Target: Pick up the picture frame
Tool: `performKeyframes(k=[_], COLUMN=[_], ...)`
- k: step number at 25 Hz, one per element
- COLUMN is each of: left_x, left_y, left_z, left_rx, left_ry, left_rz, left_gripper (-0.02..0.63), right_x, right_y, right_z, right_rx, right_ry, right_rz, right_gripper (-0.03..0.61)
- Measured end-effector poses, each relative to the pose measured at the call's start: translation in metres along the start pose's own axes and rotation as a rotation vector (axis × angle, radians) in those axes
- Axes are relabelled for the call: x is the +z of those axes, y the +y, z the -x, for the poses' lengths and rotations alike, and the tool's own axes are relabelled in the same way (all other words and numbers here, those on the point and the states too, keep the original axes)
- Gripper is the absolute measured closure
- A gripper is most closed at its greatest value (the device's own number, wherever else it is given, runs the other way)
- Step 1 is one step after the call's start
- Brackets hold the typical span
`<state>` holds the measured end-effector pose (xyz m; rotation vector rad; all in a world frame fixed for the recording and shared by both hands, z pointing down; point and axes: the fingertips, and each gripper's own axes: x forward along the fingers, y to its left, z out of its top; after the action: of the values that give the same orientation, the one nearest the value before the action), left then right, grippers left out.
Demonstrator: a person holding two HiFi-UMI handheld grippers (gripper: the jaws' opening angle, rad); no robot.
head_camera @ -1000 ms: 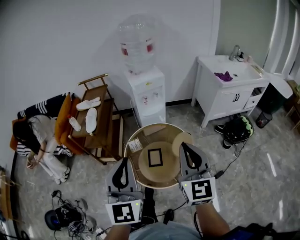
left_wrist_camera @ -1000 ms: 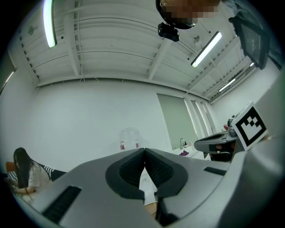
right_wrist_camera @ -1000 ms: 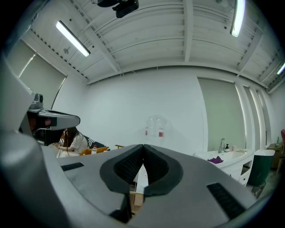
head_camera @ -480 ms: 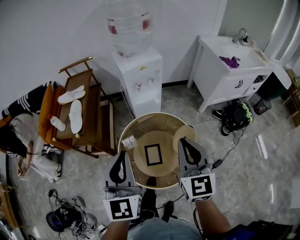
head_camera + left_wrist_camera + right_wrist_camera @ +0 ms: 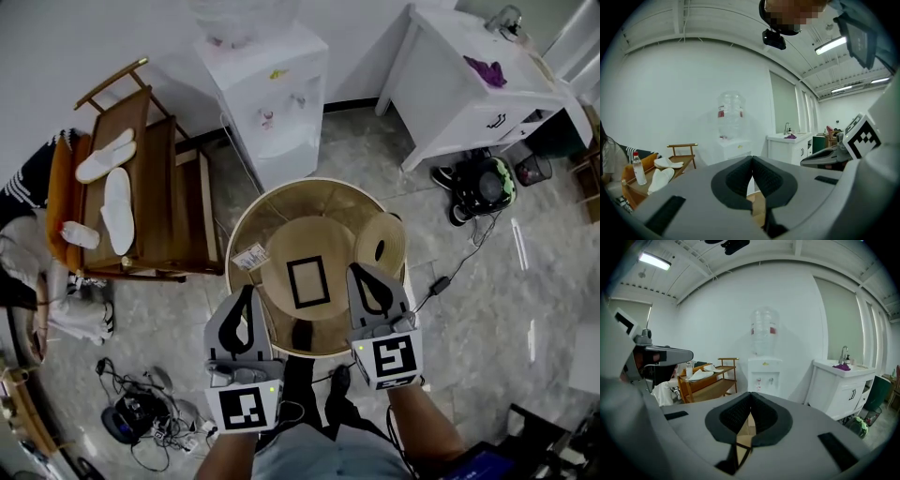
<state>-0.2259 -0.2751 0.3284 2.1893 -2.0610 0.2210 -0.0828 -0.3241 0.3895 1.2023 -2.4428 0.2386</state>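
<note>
Frame [image 5: 307,281] flat on round surface [image 5: 281,202], between left claw [image 5: 247,295] and right claw [image 5: 360,274].
Only head view shows it; gripper views show both claws pinched together, tips touching, nothing gripped.

The person holds the left tool [image 5: 247,294] and the right tool [image 5: 361,274] side by side, apart from each other, both pointing forward. The left tool's jaws are pressed together at the tips with nothing between them. The right tool's jaws meet the same way, also empty. The left forearm [image 5: 229,457] and right forearm [image 5: 427,431] reach in from the bottom edge of the head view.
</note>
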Motion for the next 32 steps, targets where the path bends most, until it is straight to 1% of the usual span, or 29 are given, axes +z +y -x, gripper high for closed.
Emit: performKeyframes(k=[2, 6, 9, 11, 14, 18, 20, 22, 26, 29, 32], left_x=[-0.022, -0.064, -0.095, -0.115, -0.139, -0.164, -0.178, -0.191, -0.214, -0.223, -0.231], left_y=[0.006, 0.018, 0.024, 0.028, 0.032, 0.028, 0.023, 0.018, 0.012, 0.011, 0.01], left_z=[-0.014, -0.035, -0.048, -0.054, -0.063, -0.078, -0.085, -0.091, -0.097, -0.099, -0.099], left_rx=[-0.01, -0.025, -0.04, -0.047, -0.048, -0.069, -0.067, -0.069, -0.086, -0.091, -0.097], left_ry=[0.038, 0.103, 0.143, 0.169, 0.205, 0.225, 0.246, 0.265, 0.294, 0.305, 0.318], left_rz=[0.005, 0.025, 0.041, 0.051, 0.062, 0.029, 0.045, 0.06, 0.068, 0.072, 0.075], left_gripper=[0.598, 0.598, 0.598, 0.598, 0.598, 0.598, 0.598, 0.598, 0.598, 0.598, 0.598], right_x=[-0.02, -0.06, -0.094, -0.117, -0.148, -0.186, -0.203, -0.218, -0.24, -0.254, -0.274], right_y=[0.002, 0.007, 0.012, 0.016, 0.017, 0.012, 0.009, 0.004, 0.004, 0.006, 0.009], right_z=[-0.017, -0.046, -0.066, -0.076, -0.088, -0.106, -0.113, -0.122, -0.13, -0.133, -0.133], right_rx=[0.001, -0.005, 0.004, 0.011, 0.014, 0.024, 0.028, 0.03, 0.024, 0.022, 0.037], right_ry=[0.058, 0.097, 0.139, 0.176, 0.243, 0.285, 0.309, 0.309, 0.348, 0.381, 0.423], right_rz=[-0.021, -0.06, -0.057, -0.064, -0.099, -0.114, -0.124, -0.117, -0.137, -0.156, -0.164], right_gripper=[0.565, 0.565, 0.565, 0.565, 0.565, 0.565, 0.565, 0.565, 0.565, 0.563, 0.552])
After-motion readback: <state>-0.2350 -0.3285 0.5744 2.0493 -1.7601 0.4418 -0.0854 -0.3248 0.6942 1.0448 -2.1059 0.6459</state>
